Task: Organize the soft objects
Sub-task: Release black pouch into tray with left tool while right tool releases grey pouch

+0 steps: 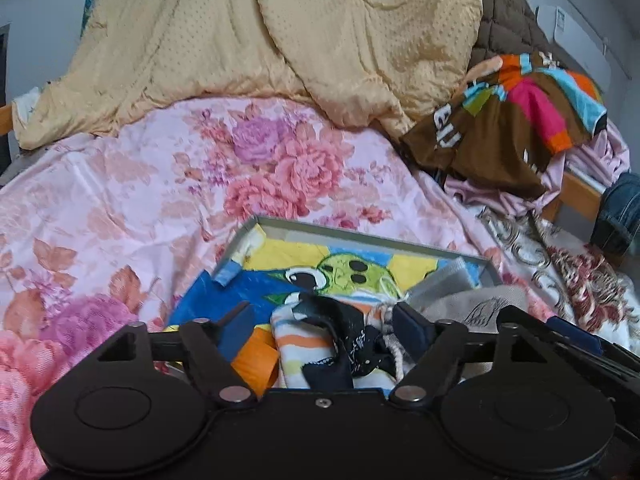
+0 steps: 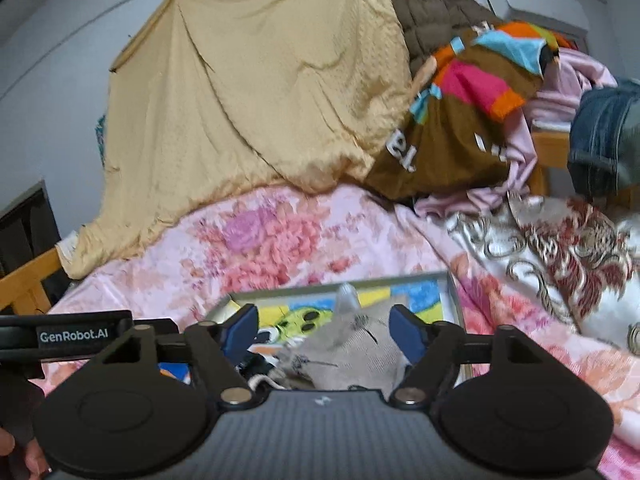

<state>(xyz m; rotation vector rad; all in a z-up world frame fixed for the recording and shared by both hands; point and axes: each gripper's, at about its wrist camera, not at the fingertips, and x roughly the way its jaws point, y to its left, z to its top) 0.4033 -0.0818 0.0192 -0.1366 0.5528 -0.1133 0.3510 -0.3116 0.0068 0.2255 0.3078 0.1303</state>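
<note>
Both tongs, left tongs (image 1: 324, 322) and right tongs (image 2: 322, 330), spread apart, clamping nothing. Striped cloth (image 1: 304, 344) and grey cloth (image 2: 352, 352) heaped in tray (image 1: 360, 236), lower centre. Light, limp, floppy; best pinched at a bunched fold.

One grey tray (image 1: 472, 257) is sitting on the bed, two small cloth pieces are lying inside it: one striped cloth (image 1: 304, 354), one grey cloth (image 2: 352, 354).

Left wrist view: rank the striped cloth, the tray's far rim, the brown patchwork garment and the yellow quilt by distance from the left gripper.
1. Striped cloth, between the left gripper fingers.
2. Tray's far rim, straight ahead.
3. Brown patchwork garment, far right.
4. Yellow quilt, rear.
</note>
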